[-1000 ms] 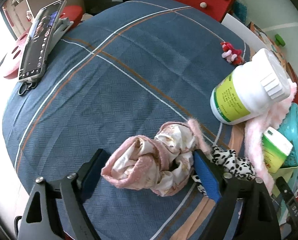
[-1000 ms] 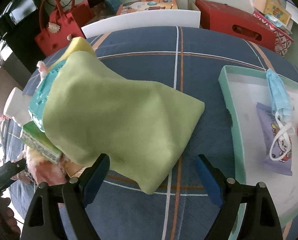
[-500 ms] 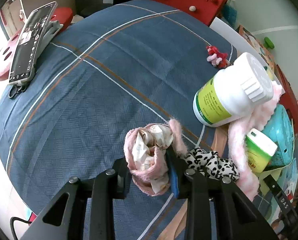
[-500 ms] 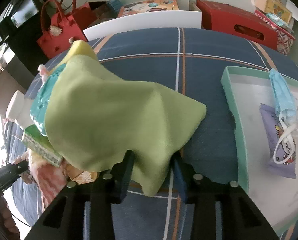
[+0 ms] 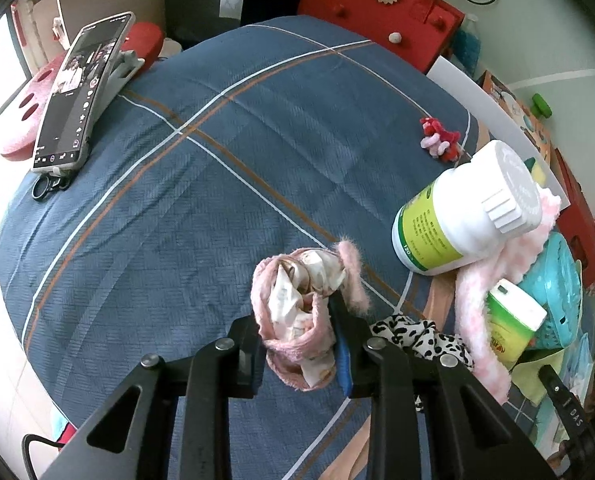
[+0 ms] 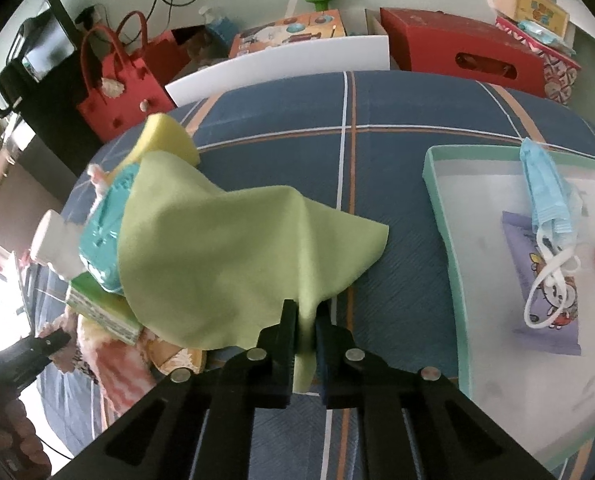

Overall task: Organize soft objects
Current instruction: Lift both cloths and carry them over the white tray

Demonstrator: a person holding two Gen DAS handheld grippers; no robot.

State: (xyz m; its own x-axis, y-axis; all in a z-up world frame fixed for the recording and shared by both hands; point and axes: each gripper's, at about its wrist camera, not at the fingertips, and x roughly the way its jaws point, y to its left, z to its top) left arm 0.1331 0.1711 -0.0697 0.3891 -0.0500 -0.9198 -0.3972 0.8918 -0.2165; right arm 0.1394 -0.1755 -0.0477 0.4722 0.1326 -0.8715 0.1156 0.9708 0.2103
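Pinching from both sides, the left gripper has a bunched pink fabric bundle between its jaws, which have just been closing and now press on the cloth near the front edge of the blue plaid bedcover. Just beside the bundle, toward the right edge of the bedcover, lies a black-and-white spotted scrunchie, and beyond it a fluffy pink cloth sits under a tipped white bottle with a green label and a small green box. A teal plastic case leans at that same right edge. Farther back, a little red and pink toy rests near the far right corner, while a phone on its stand occupies the far left corner. The right gripper has likewise just been closing and is now clamped tight on the near corner of a light green cloth (a thin fold of it shows between the jaws), the rest of which drapes over the teal case and a yellow sponge at the bedcover's left side in that view. Well apart, at the right edge, a mint-rimmed tray holds a blue face mask and a purple packet.
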